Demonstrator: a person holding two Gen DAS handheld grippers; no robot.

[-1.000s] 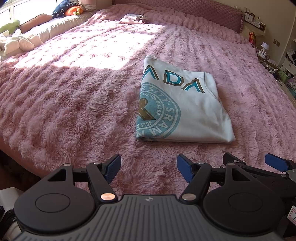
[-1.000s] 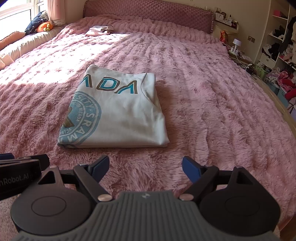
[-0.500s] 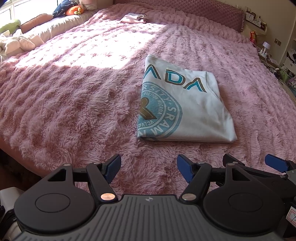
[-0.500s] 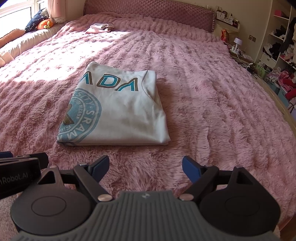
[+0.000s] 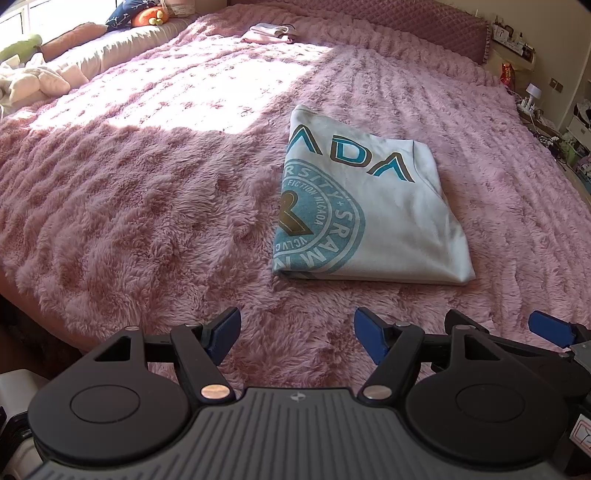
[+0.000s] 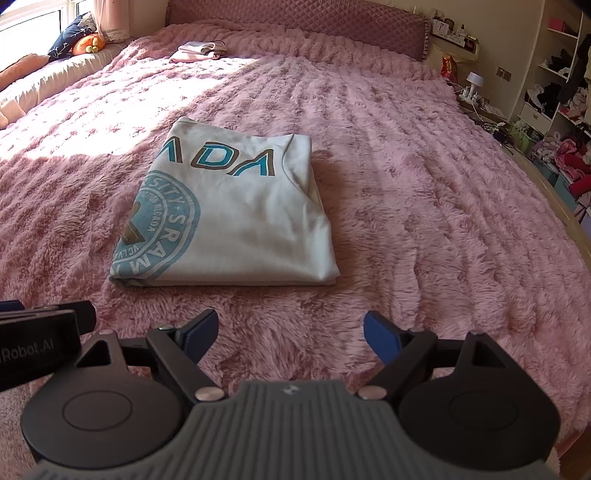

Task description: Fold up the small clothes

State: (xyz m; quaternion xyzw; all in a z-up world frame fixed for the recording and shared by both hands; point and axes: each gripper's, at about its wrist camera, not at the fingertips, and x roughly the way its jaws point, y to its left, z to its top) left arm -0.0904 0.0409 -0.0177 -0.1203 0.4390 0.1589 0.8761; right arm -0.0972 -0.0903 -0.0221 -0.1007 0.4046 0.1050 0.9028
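Since the earlier frames, the shirt (image 5: 373, 214) is sitting slightly lower in both views; both hand-held grippers are edging toward it. The shirt is lying folded into a flat rectangle on the bed (image 5: 147, 184), print facing up, its near edge facing the grippers. The left hand-held gripper (image 5: 297, 336) is hovering just short of that edge, jaws spread wide and gripping nothing. The right hand-held gripper (image 6: 290, 332) is hovering alongside it, equally wide apart and empty; its blue pads (image 6: 382, 338) are clear of the fabric. A small folded garment (image 6: 197, 51) is lying far off near the headboard (image 6: 295, 16). Cushions (image 5: 147, 16) are lining the window side.
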